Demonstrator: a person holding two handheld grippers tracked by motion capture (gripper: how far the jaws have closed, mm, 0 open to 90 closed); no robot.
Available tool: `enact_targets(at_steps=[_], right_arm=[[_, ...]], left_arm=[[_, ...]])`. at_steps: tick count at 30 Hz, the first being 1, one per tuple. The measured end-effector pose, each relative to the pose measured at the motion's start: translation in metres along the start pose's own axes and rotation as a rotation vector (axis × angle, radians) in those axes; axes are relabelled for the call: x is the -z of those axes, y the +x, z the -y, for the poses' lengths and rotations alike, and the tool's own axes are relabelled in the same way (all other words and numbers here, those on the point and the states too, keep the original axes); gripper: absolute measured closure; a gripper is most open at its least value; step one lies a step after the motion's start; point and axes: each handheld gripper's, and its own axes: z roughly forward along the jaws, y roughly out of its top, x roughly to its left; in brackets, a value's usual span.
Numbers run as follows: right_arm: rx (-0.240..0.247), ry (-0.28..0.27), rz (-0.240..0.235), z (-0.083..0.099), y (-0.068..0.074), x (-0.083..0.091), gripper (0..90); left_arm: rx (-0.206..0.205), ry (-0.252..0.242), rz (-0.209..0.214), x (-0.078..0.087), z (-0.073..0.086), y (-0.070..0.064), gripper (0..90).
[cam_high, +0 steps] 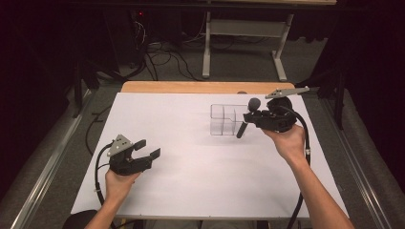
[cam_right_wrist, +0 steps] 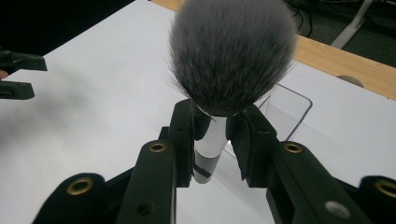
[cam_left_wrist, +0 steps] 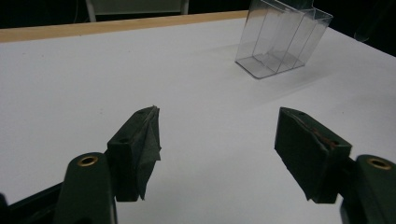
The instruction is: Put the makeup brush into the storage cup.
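A makeup brush (cam_high: 247, 117) with a grey bristle head (cam_right_wrist: 232, 51) and a silver and black handle is held in my right gripper (cam_high: 250, 117), which is shut on the handle just below the bristles (cam_right_wrist: 214, 133). The brush hangs tilted at the right side of a clear plastic organizer (cam_high: 228, 119) with several compartments, which stands on the white table (cam_high: 191, 167). My left gripper (cam_high: 149, 149) hovers open over the table's front left, with nothing between its jaws (cam_left_wrist: 217, 149). The organizer (cam_left_wrist: 282, 39) is seen far ahead of it, to the right.
The table's wooden far edge (cam_high: 205, 87) runs along the back. Beyond it stand a grey metal frame (cam_high: 243, 36) and cables on the floor (cam_high: 157, 55). A cable (cam_high: 303, 157) trails from my right gripper down along the forearm.
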Motion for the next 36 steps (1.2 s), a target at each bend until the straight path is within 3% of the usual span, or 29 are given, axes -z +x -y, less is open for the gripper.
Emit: enact_targets(at_steps=[36], right_arm=[[-0.007,-0.002,0.101,-0.034,-0.018,-0.011,72.4]], left_arm=[[-0.01,-0.007,-0.008,0.001,0.0,-0.001,30.5]])
